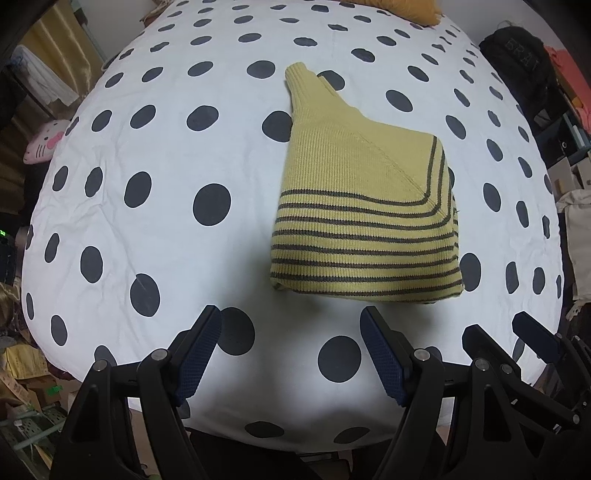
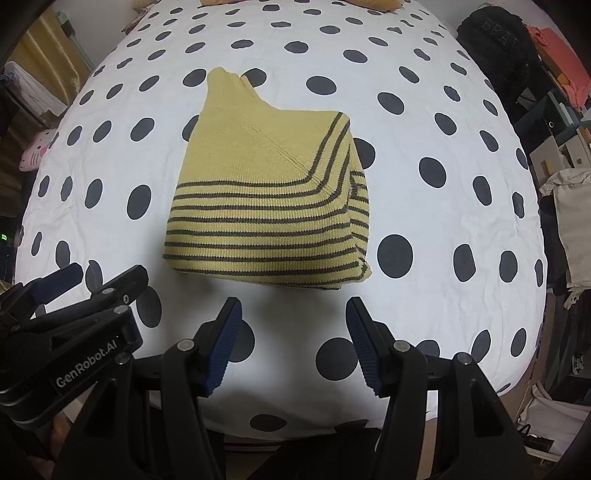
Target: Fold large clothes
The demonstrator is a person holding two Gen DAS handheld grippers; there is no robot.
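A yellow knitted sweater with dark stripes [image 1: 362, 206] [image 2: 266, 199] lies folded into a compact block on the white bed cover with dark dots [image 1: 166, 166] [image 2: 424, 122], its ribbed collar pointing to the far side. My left gripper [image 1: 291, 321] hangs open above the cover, just in front of the sweater's near edge, with nothing between its blue pads. My right gripper [image 2: 293, 312] is open too, also short of the near edge and holding nothing. Each gripper shows in the other's view: the right gripper [image 1: 498, 328] at lower right, the left gripper [image 2: 107, 275] at lower left.
A mustard cushion [image 1: 399, 9] lies at the bed's far end. A pink cat-face plush [image 1: 44, 142] sits off the left edge. Dark bags, orange cloth and shelves [image 1: 535, 66] crowd the right side. Boxes and clutter lie on the floor at lower left.
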